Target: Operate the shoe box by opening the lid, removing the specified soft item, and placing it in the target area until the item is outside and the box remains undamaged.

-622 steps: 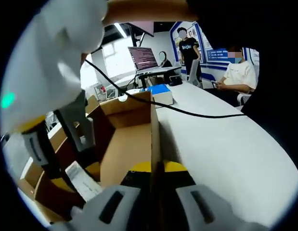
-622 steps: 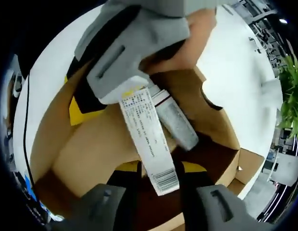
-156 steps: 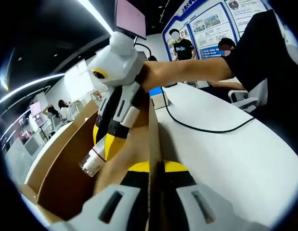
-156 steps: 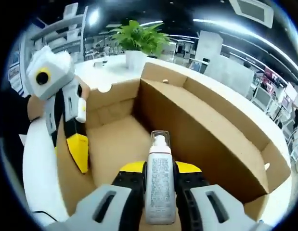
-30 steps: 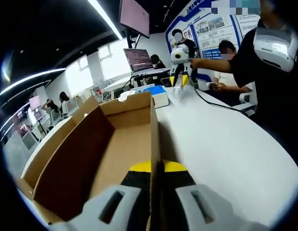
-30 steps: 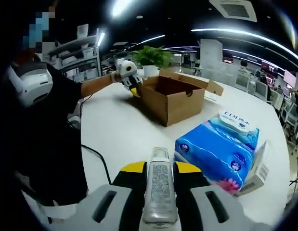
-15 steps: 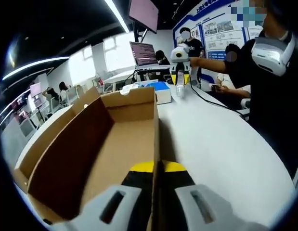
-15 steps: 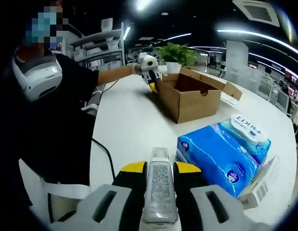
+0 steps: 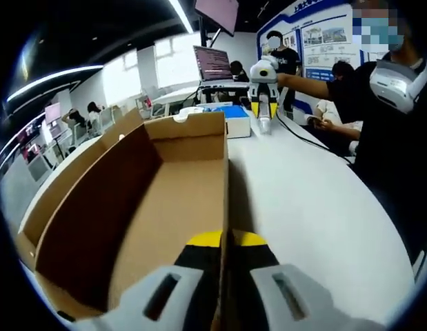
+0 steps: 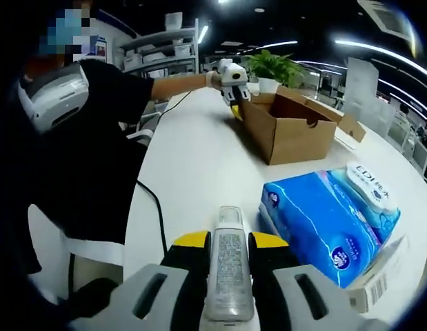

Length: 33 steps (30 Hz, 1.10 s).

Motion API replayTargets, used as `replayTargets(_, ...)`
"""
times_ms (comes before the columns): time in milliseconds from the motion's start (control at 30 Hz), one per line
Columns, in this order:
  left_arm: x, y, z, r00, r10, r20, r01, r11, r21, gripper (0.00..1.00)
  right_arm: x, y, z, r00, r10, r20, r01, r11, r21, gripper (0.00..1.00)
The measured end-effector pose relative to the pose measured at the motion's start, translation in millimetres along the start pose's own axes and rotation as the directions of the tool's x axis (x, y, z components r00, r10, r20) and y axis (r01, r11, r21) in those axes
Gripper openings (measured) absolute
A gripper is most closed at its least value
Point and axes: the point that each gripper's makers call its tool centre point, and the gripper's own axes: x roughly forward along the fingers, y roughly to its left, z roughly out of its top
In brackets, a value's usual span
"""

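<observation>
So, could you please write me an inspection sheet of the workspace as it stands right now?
Surface: white table, bare around the box.
Job's things: open cardboard shoe box, nothing seen inside; a small clear bottle is out of it, held over the table.
Clutter: blue tissue pack and a small white carton beside it.
Grippers: left gripper shut on the box's side wall; right gripper shut on the bottle.
Cables: a black cable lies across the table near the person.
Surroundings: open office with a potted plant, a laptop, wall posters, and other people seated and standing.
</observation>
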Motion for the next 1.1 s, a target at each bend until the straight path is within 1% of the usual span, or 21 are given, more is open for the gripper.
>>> replayTargets(33,0,-0.2,0.1,1.0,0.0,0.0,0.0,1.0,0.001,0.02,-6,-6,-10.6,1.0,-0.012,-0.006,0.012,1.0,0.016,0.21)
replayTargets(67,0,-0.6,0.2,1.0,0.001,0.0,-0.001,1.0,0.001,0.02,-8,-6,-13.1,1.0,-0.014,-0.007,0.014,1.0,0.019,0.21)
replayTargets(133,1,-3.7,1.6,1.0,0.0,0.0,0.0,1.0,0.001,0.02,-16,-9,-25.5,1.0,-0.023,-0.014,0.023,0.999,0.037,0.21)
replayTargets(233,1,-3.7,1.6,1.0,0.0,0.0,0.0,1.0,0.0,0.02,-19,-9,-30.6,1.0,-0.022,-0.018,0.022,0.999,0.043,0.21)
replayTargets(333,0,11.1,-2.9,1.0,-0.001,0.0,0.001,1.0,-0.004,0.02,-29,20,-68.6,0.998,0.023,-0.051,-0.019,0.997,0.077,0.21)
replayTargets(367,0,11.2,-2.9,1.0,-0.001,0.0,0.001,1.0,-0.004,0.02,-29,21,-70.1,0.998,0.025,-0.051,-0.021,0.997,0.079,0.21)
replayTargets(400,0,13.8,-2.9,1.0,-0.001,0.0,0.001,1.0,-0.004,0.02,-30,28,-79.3,0.998,0.037,-0.049,-0.033,0.995,0.092,0.21)
replayTargets(500,0,15.0,-2.6,1.0,0.0,-0.001,0.0,1.0,-0.004,0.02,-40,37,-83.3,0.998,0.053,-0.027,-0.05,0.993,0.106,0.21)
replayTargets(633,1,14.9,-2.1,1.0,-0.001,-0.001,0.001,1.0,-0.005,0.02,-48,47,-92.5,0.996,0.088,-0.03,-0.086,0.993,0.082,0.21)
replayTargets(667,1,14.9,-2.0,1.0,-0.001,-0.001,0.001,1.0,-0.006,0.02,-48,51,-96.1,0.994,0.104,-0.031,-0.101,0.992,0.075,0.21)
replayTargets(700,1,14.2,-1.8,1.0,-0.001,-0.001,0.001,1.0,-0.005,0.02,-48,57,-101.4,0.988,0.152,-0.033,-0.15,0.986,0.073,0.21)
replayTargets(733,1,13.5,-1.6,1.0,0.0,-0.002,0.0,1.0,-0.004,0.02,-48,61,-105.5,0.982,0.183,-0.046,-0.181,0.983,0.043,0.21)
replayTargets(800,1,12.8,-1.5,1.0,0.0,-0.001,0.0,1.0,-0.005,0.02,-50,69,-104.9,0.967,0.251,-0.037,-0.249,0.968,0.033,0.21)
replayTargets(867,2,11.3,-1.1,1.0,-0.001,-0.002,0.001,1.0,-0.008,0.02,-49,79,-108.8,0.948,0.314,-0.055,-0.316,0.948,-0.033,0.21)
replayTargets(900,2,10.8,-1.0,1.0,0.0,-0.002,0.0,1.0,-0.007,0.02,-48,90,-110.1,0.934,0.353,-0.051,-0.355,0.934,-0.047,0.21)
replayTargets(933,1,10.5,-1.0,1.0,0.002,-0.004,-0.002,1.0,-0.013,0.02,-46,109,-111.3,0.881,0.471,-0.047,-0.473,0.874,-0.109,0.21)
replayTargets(967,1,10.4,-1.0,1.0,0.002,-0.004,-0.002,1.0,-0.013,0.02,-46,111,-111.0,0.871,0.488,-0.054,-0.49,0.862,-0.13,0.21)
replayTargets(1000,1,9.5,-0.9,1.0,0.0,-0.005,0.0,1.0,-0.013,0.02,-48,118,-107.6,0.833,0.549,-0.074,-0.552,0.811,-0.194,0.21)
replayTargets(1033,2,9.1,-0.9,1.0,-0.005,-0.007,0.005,1.0,-0.026,0.02,-49,122,-104.2,0.799,0.597,-0.079,-0.598,0.773,-0.21,0.21)
replayTargets(1067,2,7.9,-0.7,1.0,-0.009,-0.006,0.008,1.0,-0.021,0.02,-50,123,-104.9,0.751,0.654,-0.089,-0.656,0.725,-0.211,0.21)
replayTargets(1100,2,7.5,-0.5,1.0,-0.014,-0.009,0.013,0.999,-0.039,0.02,-49,117,-108.5,0.721,0.683,-0.114,-0.689,0.69,-0.222,0.21)
